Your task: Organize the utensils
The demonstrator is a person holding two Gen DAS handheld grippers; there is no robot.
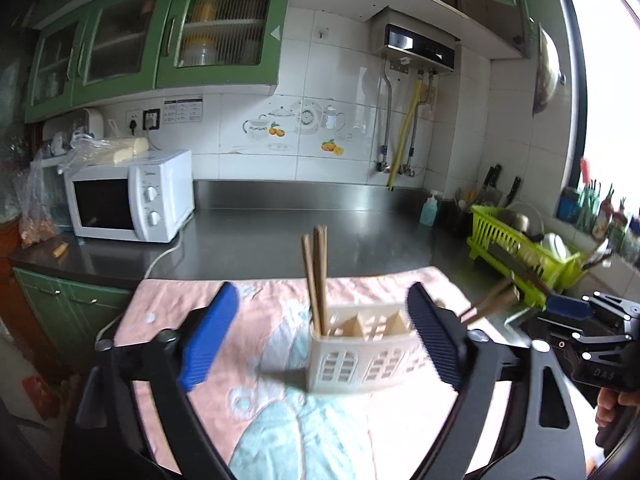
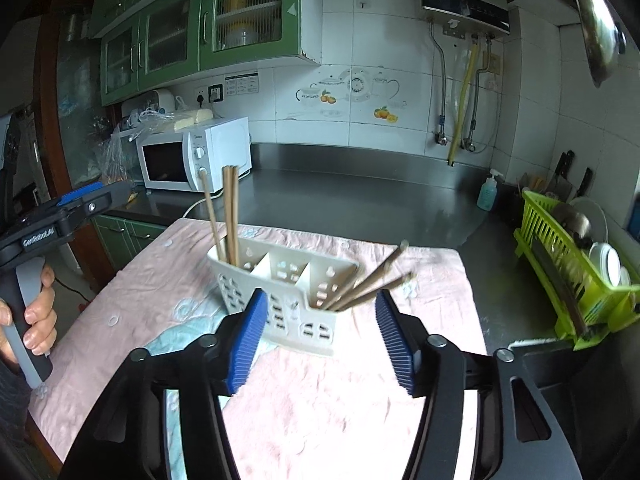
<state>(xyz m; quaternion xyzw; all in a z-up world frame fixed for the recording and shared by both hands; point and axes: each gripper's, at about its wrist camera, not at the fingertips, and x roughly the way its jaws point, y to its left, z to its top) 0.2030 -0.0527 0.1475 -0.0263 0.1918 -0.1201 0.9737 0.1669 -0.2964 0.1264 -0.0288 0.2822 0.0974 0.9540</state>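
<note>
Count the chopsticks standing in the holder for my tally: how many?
6: three chopsticks upright in the left end compartment of the holder, three leaning chopsticks in its right end compartment. Blur may hide another.

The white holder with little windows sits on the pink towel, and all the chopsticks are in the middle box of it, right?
Not quite. The white holder does sit on the pink towel, but its middle box is empty. The right wrist view shows one bunch of chopsticks standing in the left end box and another bunch leaning out of the right end box.
</note>
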